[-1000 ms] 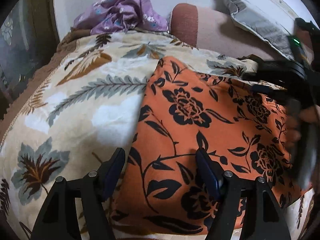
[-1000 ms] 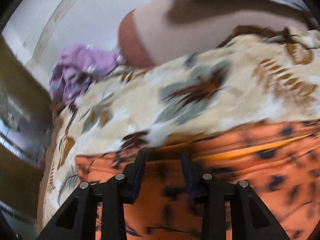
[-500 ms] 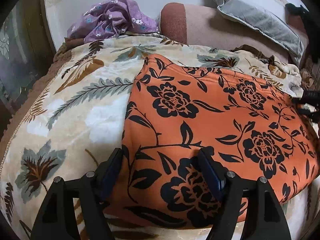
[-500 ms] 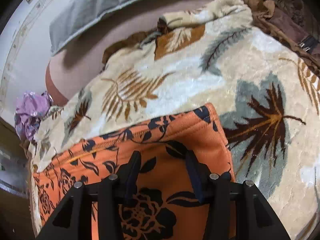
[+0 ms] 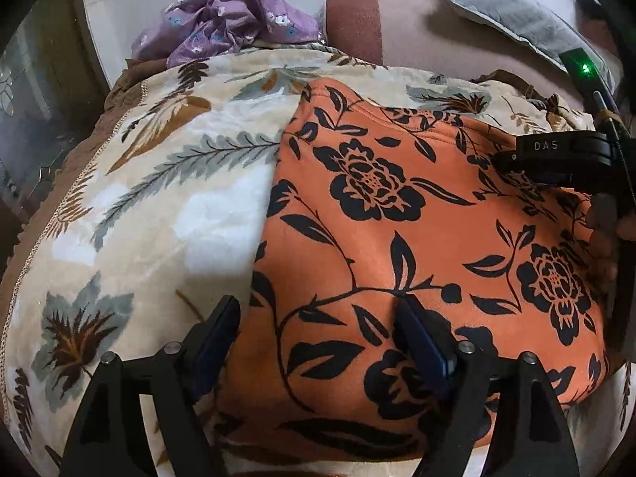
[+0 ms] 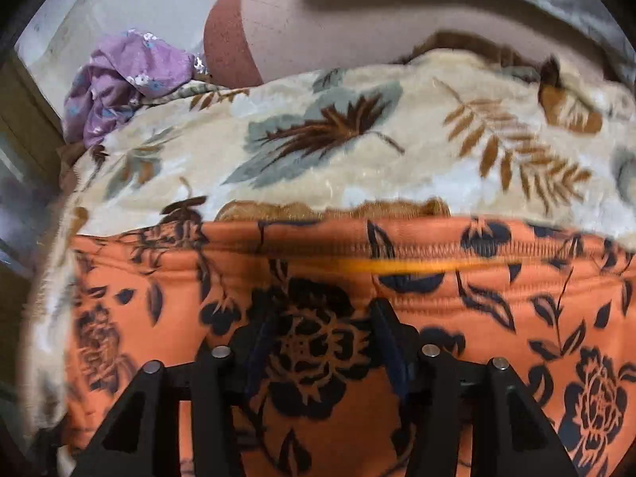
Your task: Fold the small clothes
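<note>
An orange garment with black flowers [image 5: 397,218] lies flat on a leaf-patterned blanket [image 5: 159,206]. My left gripper [image 5: 316,310] hangs over its near left edge, jaws wide and still opening. The cloth lies below them and the pads do not press it. My right gripper [image 6: 324,314] hovers over the garment [image 6: 457,318] just short of its stitched far hem, jaws opening, nothing pinched between them. In the left wrist view the right gripper [image 5: 548,159] shows at the right edge above the garment, with a hand behind it.
A crumpled purple flowered garment [image 5: 226,12] lies at the blanket's far left corner, also in the right wrist view [image 6: 119,75]. A brown and pink bolster [image 5: 417,31] and a grey pillow [image 5: 516,4] lie along the wall behind. The blanket's edge drops off at the left.
The right gripper swung from the garment's right corner back over its middle near the hem and spread its jaws wider. The left gripper's jaws widened slightly. The garment stayed flat.
</note>
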The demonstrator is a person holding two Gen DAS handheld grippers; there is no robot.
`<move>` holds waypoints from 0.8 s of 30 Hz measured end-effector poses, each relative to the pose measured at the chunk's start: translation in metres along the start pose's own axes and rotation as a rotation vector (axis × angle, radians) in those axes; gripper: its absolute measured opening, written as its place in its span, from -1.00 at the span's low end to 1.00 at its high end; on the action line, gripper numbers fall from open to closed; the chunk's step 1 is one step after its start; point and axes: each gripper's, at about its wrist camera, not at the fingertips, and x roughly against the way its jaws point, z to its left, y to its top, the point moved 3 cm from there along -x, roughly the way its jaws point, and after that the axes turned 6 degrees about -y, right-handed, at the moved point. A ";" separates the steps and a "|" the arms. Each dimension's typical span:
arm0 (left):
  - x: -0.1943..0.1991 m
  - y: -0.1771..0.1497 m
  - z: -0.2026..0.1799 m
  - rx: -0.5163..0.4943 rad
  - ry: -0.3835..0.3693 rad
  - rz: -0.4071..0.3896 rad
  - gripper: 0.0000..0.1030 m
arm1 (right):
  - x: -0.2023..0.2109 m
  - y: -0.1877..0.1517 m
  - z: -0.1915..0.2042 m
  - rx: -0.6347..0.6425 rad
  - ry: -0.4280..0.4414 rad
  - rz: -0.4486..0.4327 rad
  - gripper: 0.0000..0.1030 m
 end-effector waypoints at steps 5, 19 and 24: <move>0.007 -0.001 -0.007 -0.037 0.022 -0.017 0.61 | 0.037 -0.010 -0.014 0.000 0.050 -0.021 0.13; 0.010 -0.007 -0.018 -0.065 0.069 -0.044 0.61 | 0.103 -0.119 -0.149 -0.150 -0.051 0.025 0.13; 0.010 -0.006 -0.019 -0.074 0.083 -0.045 0.62 | 0.095 -0.118 -0.149 -0.121 -0.050 0.038 0.12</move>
